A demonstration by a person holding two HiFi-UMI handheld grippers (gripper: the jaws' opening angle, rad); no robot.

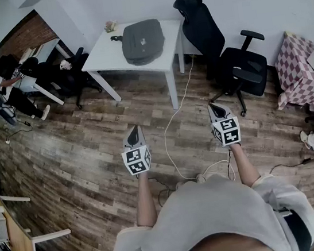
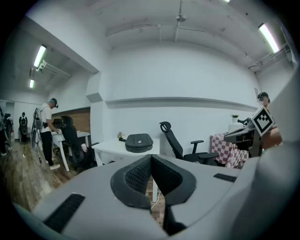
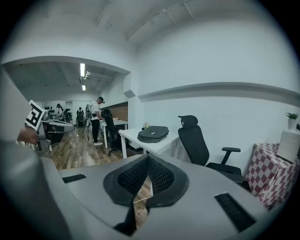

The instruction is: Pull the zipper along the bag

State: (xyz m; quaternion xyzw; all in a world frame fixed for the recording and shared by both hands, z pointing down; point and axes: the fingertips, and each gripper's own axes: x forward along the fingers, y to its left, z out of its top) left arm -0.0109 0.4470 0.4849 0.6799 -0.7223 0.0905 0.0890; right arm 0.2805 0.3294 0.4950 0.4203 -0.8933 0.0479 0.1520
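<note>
The left gripper and right gripper hang clenched and empty, well apart from the bag on the table; approaching it likely comes next.

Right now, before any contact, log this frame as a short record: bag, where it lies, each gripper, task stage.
bag: dark grey bag, lying flat, untouched
support: white table, black office chair beside it
left: left gripper, jaws together, empty, above the wood floor, well short of the table
right: right gripper, jaws together, empty, also short of the table
task stage: zipper pull not begun
</note>
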